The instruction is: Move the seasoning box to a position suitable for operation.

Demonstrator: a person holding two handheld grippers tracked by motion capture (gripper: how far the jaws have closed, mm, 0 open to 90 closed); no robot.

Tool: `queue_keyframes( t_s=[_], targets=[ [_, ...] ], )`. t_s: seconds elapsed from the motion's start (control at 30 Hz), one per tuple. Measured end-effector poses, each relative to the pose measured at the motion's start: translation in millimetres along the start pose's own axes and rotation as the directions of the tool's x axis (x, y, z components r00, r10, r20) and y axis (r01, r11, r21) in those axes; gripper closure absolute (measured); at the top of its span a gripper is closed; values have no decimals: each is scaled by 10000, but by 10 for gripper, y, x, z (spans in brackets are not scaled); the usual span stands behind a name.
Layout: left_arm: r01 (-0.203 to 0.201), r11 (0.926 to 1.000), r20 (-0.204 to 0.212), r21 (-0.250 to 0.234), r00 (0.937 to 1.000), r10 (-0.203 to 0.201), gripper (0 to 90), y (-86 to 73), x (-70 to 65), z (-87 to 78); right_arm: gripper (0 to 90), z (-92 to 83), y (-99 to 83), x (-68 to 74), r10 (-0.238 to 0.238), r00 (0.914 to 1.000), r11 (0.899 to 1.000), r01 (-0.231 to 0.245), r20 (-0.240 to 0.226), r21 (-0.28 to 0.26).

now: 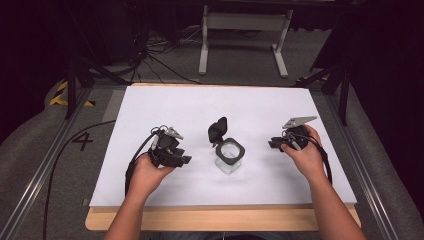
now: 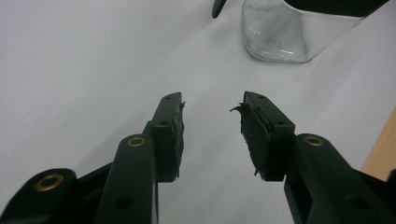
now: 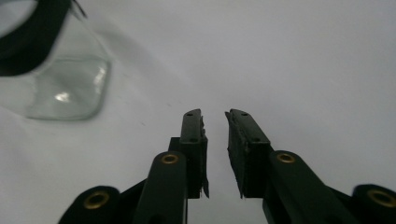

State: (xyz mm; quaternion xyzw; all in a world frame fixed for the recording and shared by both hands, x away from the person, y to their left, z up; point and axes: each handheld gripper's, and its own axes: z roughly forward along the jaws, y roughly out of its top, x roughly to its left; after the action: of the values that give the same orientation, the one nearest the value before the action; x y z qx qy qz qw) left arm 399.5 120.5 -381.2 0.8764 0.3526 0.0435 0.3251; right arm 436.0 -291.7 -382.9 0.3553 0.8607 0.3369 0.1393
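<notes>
glass jar (image 1: 229, 156) upright mid-sheet on white table cover (image 1: 150, 107), black hinged lid (image 1: 217, 130) flipped open behind. left gripper (image 1: 181, 159) just left of jar, jaws wide apart, empty. right gripper (image 1: 273, 144) right of jar, jaws slightly apart, empty.

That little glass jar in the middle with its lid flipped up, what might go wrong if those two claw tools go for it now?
The clear jar stands alone on the smooth white sheet, so an off-centre push might tip or slide it. Its black lid stands open and sticks up, so a jaw could easily knock it. The pad on one jaw of the left gripper looks frayed, so its hold on smooth glass might slip. The right gripper is open only narrowly and would probably need to widen first.
</notes>
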Motion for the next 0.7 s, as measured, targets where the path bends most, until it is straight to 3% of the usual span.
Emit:
queue_keyframes(
  t_s=[0.03, 0.1, 0.23, 0.3, 0.5, 0.7],
  targets=[
    [9, 10000, 49, 14, 10000, -10, 603, 3, 0, -11, 845, 10, 34, 69, -97, 9987, 9999, 94, -504, -60],
    [36, 10000, 68, -30, 10000, -36, 615, 12, 2, -40, 894, 26, 40, 139, -435, 9963, 9991, 435, -744, -17],
    [84, 10000, 95, -42, 9999, -83, 636, 22, 9, -66, 900, 37, 50, 201, -844, 9902, 9964, 835, -1109, -132],
    [50, 10000, 117, 24, 9999, -50, 639, 26, 8, -87, 900, 58, 80, 245, -1032, 9809, 9945, 993, -1650, -320],
    [78, 9998, 88, -191, 9999, -77, 629, 20, -10, -128, 900, 85, 123, 314, -1231, 9757, 9924, 1204, -1815, -262],
    [34, 9999, 145, -110, 9999, -32, 609, 20, -14, -152, 900, 114, 146, 339, -1328, 9723, 9910, 1268, -1922, -433]
  ],
)
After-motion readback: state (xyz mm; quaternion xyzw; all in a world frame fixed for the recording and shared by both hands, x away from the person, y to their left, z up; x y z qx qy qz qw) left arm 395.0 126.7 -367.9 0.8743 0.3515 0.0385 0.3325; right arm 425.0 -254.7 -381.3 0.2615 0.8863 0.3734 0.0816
